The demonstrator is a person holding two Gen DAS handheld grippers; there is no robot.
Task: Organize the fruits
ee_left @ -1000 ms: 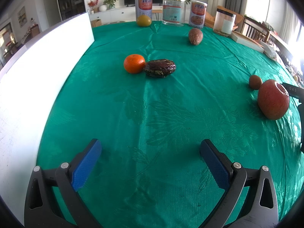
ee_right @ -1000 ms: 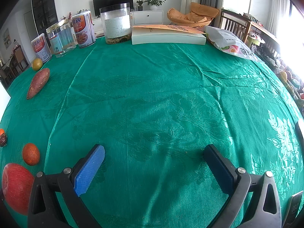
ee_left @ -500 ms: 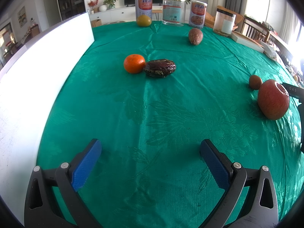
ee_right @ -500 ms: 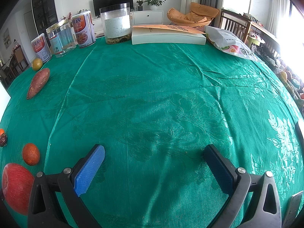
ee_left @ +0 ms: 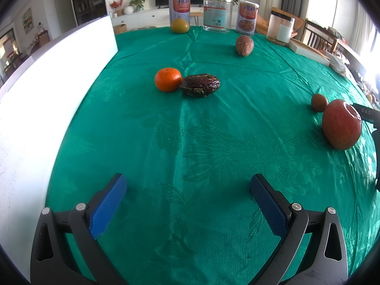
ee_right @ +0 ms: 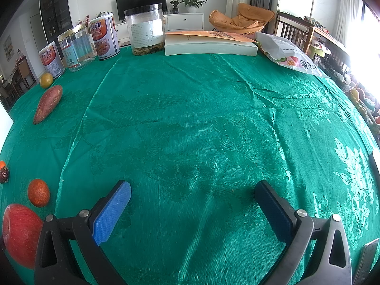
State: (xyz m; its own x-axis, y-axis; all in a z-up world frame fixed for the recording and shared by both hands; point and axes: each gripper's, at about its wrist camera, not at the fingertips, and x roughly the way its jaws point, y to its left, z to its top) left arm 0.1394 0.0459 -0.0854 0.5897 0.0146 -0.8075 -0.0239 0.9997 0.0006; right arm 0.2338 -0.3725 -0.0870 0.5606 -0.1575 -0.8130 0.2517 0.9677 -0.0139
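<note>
fruits lie scattered on green cloth (ee_left: 190,130); both tongs empty.

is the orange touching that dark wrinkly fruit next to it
Touching. In the left wrist view the orange and the dark wrinkled fruit sit side by side on the green cloth, their edges meeting with no cloth showing between them.

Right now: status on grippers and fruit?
Left gripper open, empty. Right gripper open, empty. Apple, orange loose on green cloth. Nothing blocking.
</note>
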